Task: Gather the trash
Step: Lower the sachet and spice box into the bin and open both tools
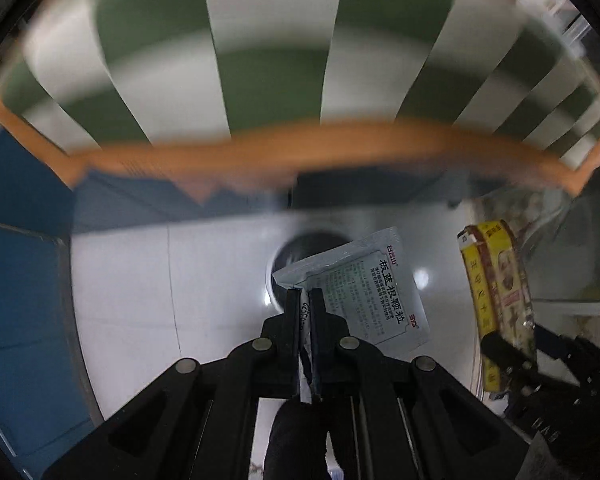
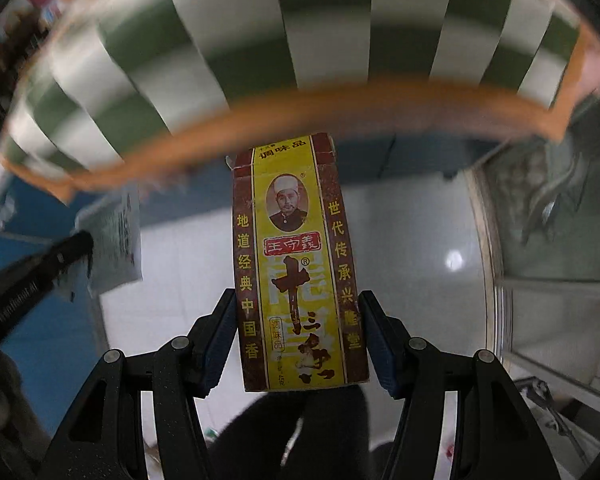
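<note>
Trash is in both my tongs and off the table: the biggest thing in view, the green-and-white striped tablecloth with its orange border (image 1: 284, 152), hangs above and beyond what I carry, and pale floor tiles (image 1: 172, 300) lie below. In my right gripper (image 2: 298, 316) the yellow and brown seasoning box (image 2: 296, 256) stands upright, the blue pads pressing its two long edges near the lower end. I should keep that squeeze even, since a thin carton can buckle or pivot. My left gripper (image 1: 305, 300) is pinched tight on a corner of the silvery granule sachet (image 1: 360, 288), which fans out to the right. A dark round shape (image 1: 300, 252) on the floor behind the sachet may be a bin's mouth; I cannot tell. I'd centre each piece over the container before letting go, sachet first, as it may flutter.
</note>
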Tool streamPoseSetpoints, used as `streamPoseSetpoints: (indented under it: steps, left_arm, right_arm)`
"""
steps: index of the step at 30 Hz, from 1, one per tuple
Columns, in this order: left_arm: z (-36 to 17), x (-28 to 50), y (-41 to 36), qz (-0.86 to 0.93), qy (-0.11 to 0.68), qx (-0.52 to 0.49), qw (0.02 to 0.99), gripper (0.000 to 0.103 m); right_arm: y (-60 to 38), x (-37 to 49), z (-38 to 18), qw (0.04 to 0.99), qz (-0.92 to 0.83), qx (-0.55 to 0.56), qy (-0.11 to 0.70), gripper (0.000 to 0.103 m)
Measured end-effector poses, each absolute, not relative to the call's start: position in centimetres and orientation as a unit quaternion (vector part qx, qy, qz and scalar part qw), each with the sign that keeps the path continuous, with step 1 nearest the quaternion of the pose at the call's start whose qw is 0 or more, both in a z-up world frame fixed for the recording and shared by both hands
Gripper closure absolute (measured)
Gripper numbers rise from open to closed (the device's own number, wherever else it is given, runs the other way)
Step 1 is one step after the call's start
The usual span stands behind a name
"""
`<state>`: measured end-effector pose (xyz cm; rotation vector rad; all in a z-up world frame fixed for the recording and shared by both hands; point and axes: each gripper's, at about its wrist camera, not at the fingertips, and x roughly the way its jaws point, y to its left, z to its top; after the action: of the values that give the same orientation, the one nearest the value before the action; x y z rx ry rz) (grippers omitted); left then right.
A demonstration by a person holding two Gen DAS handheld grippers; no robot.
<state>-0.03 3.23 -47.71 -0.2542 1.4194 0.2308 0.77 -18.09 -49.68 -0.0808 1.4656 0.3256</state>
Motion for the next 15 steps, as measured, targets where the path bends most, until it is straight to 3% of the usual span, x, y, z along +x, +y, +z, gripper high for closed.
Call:
streamPoseSetpoints:
  steps: [8,11,15]
  left_arm:
    - [-66.2,2.4,3.8,0.114,0.705,-0.121,0.690,0.100]
    - [-70.9,2.7,3.9,0.111,0.722,-0.125,0.671,0.093]
    - [-75.1,2.7,3.8,0.106,0.736,-0.123,0.657,0.093]
  right_arm:
    - [-15.2,1.5,-69.9,0.683,0.154,-0.072,0.710,0.041]
    - [-13.8,1.6,-75.5,0.669,0.158,-0.088,0.721,0.041]
    - [-12.7,2.0,-80.7,0.651,0.163,-0.089,0.736,0.040]
